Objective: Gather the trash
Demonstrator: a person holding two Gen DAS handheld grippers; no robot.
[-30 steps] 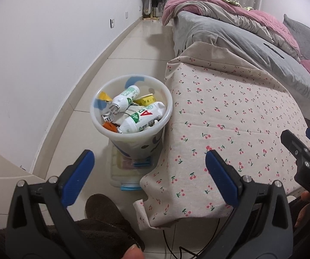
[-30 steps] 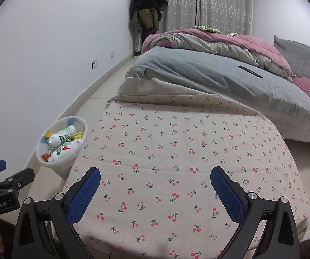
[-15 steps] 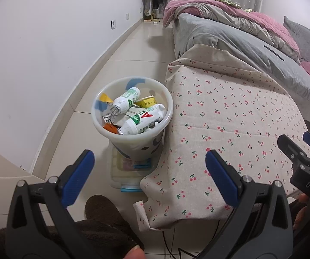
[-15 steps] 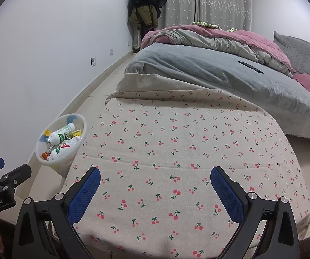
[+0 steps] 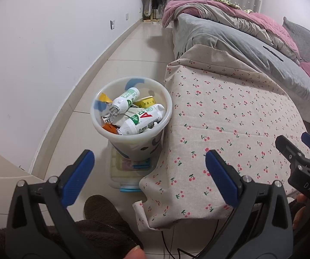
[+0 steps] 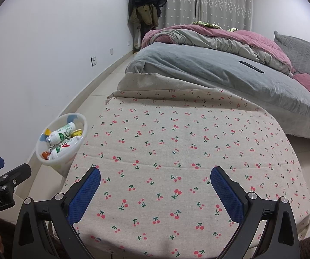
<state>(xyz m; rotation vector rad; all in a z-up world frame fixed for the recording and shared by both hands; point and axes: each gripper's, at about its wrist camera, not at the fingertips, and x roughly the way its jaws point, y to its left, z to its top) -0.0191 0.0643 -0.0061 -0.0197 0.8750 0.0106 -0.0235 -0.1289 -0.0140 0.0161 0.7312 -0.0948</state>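
The bed [image 6: 230, 73], with its grey and pink covers, fills the far side of the room, and nothing on it reads as rubbish apart from a thin dark object [image 6: 251, 64] too small to identify. In front of it stands the bench [image 6: 176, 142], draped in a cherry-print cloth [image 5: 230, 118]; in both views its top shows only cloth, with no litter in sight. Just beside the bench's left edge, on a clear plastic box [image 5: 124, 172] on the tiled floor [image 5: 133, 49], sits the white trash bin [image 5: 131, 139]. It is already well filled: two white bottles with green labels [image 5: 124, 101], a yellow cup [image 5: 146, 101], orange scraps [image 5: 109, 128] and other wrappers lie inside it. Judging by this, the collecting looks finished or nearly so, since no loose trash remains where the cameras can see; anything left would have to be out of frame. The left claw [image 5: 148, 168] hangs low in front of the bin, jaws spread wide with nothing between them. The right claw [image 6: 155, 185] hovers over the near part of the bench, equally wide apart and holding nothing.
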